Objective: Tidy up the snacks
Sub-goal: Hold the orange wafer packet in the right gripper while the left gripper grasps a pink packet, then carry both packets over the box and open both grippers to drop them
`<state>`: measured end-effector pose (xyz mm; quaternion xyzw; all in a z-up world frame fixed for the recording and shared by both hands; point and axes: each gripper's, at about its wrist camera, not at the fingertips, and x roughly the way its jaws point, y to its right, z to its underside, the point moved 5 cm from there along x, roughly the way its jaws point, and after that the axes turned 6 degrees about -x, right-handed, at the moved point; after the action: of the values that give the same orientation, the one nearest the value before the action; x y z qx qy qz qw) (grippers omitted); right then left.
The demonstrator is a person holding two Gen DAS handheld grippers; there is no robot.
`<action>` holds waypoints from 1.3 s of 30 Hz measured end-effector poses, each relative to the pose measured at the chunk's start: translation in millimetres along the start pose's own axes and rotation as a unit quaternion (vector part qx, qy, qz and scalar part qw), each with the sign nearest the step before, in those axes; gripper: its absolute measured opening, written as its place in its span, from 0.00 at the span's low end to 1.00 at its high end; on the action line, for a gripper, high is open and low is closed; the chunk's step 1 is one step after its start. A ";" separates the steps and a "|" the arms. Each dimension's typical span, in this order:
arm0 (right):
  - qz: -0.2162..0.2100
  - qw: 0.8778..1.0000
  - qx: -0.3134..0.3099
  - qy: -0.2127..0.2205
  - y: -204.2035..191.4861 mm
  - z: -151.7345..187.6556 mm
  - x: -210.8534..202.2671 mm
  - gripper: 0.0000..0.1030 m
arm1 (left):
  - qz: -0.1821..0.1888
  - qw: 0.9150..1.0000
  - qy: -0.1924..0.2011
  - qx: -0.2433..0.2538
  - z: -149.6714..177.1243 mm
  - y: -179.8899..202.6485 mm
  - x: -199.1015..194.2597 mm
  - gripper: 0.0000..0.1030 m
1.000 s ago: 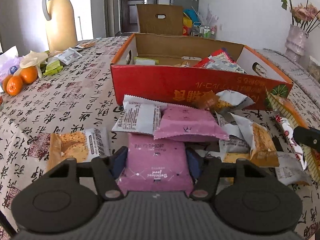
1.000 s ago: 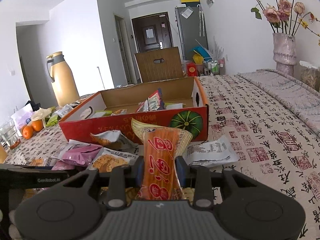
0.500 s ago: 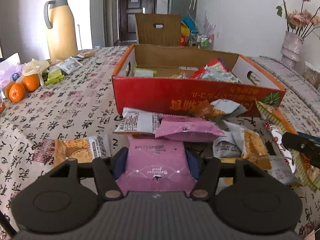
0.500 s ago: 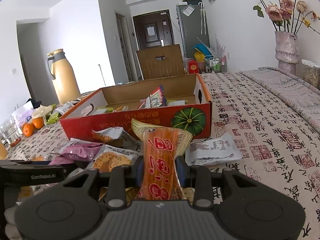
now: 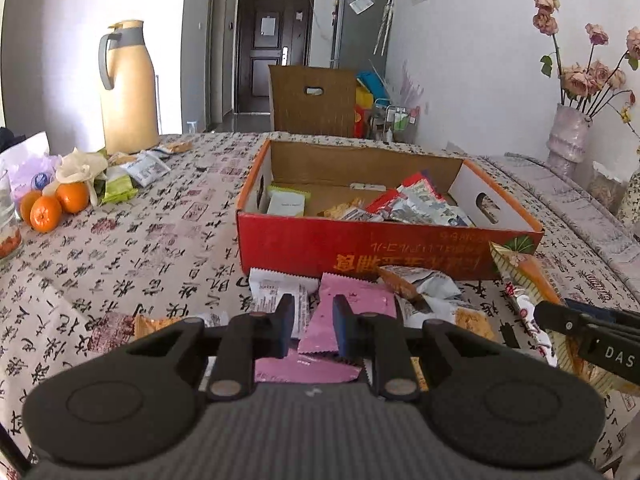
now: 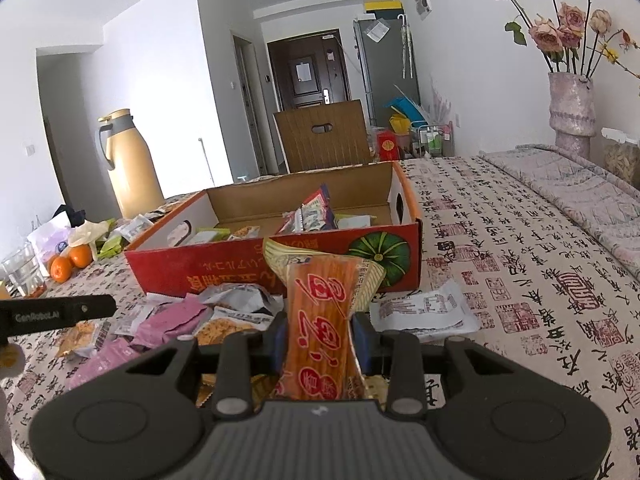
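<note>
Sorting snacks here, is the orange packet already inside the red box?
No, the orange packet is outside the red box, clamped in the right hand-held gripper.

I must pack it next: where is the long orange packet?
Right wrist view, centre: the orange packet stands upright, clamped in the right tool, just before the front wall of the red box.

Both cameras ride low behind their own gripper, tilted down across the desk (image 5: 160, 240) toward the far door. The left wrist view sits close over the loose packets by the near edge; the right wrist view looks from further right. Both share the red box (image 5: 360, 248) (image 6: 224, 268) and the thermos (image 5: 128, 88) (image 6: 128, 164) at the far left corner.
</note>
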<state>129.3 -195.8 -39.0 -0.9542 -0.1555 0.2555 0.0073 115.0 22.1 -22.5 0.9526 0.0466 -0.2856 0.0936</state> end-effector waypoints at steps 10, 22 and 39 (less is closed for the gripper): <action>0.005 1.000 0.000 0.000 2.2 1.5 -3.6 0.32 | -0.014 1.000 -0.018 -0.021 12.7 -19.9 3.5 0.85; 0.005 1.000 0.002 -0.009 5.4 6.5 -1.2 0.32 | -0.010 0.998 -0.063 0.019 40.4 -15.9 20.8 0.79; 0.000 1.000 -0.003 0.000 0.2 7.9 -12.7 0.32 | -0.008 0.998 -0.062 0.031 44.3 -11.6 23.4 0.60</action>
<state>115.2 -200.4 -39.7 -0.9541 -0.1564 0.2555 0.0045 109.2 25.1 -73.5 0.9351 0.0393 -0.3462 0.0641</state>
